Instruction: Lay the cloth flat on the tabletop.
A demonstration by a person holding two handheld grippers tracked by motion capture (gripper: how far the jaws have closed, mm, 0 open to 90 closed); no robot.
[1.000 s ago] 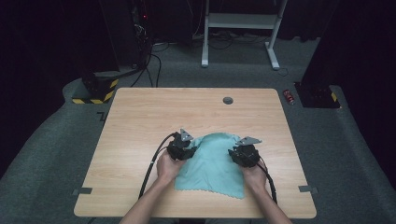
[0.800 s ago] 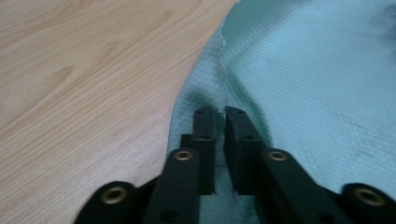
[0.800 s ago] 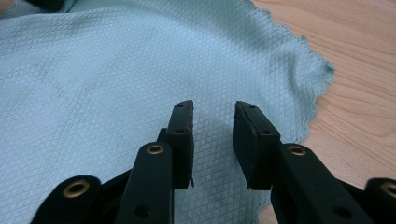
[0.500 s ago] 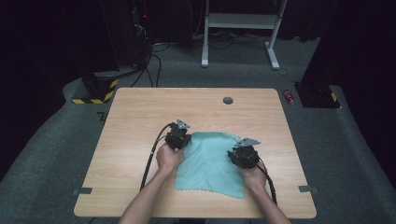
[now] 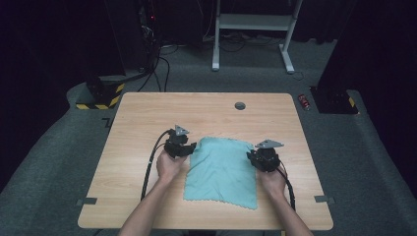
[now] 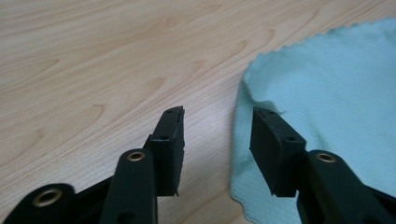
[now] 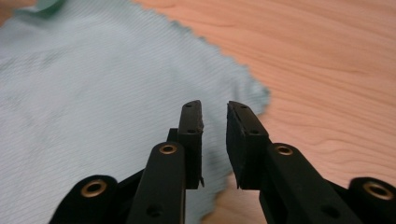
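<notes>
From my remote seat, nearest to me I saw the person's forearms coming in over the near edge of the table (image 5: 123, 206), one hand behind each gripper. The teal cloth (image 5: 221, 169) lay spread flat on the wood between the two hands, its scalloped near hem closest to me and its far edge reaching toward the middle of the table.

The left gripper (image 5: 180, 146) sat at the cloth's far left corner. In the left gripper view its jaws stood apart, having just been opening; bare wood showed between them, and the cloth (image 6: 327, 88) lay just beside and beneath the right-hand jaw, gripped by neither pad.

The right gripper (image 5: 264, 158) rested at the cloth's right edge. In the right gripper view its jaws had just been closing and stood with a narrow gap between the pads; the cloth (image 7: 93, 93) lay under them, its edge passing below the gap, and I saw no fabric pinched.

Farther off, a small dark round fitting (image 5: 240, 105) sat in the table near its far edge, well apart from the cloth
</notes>
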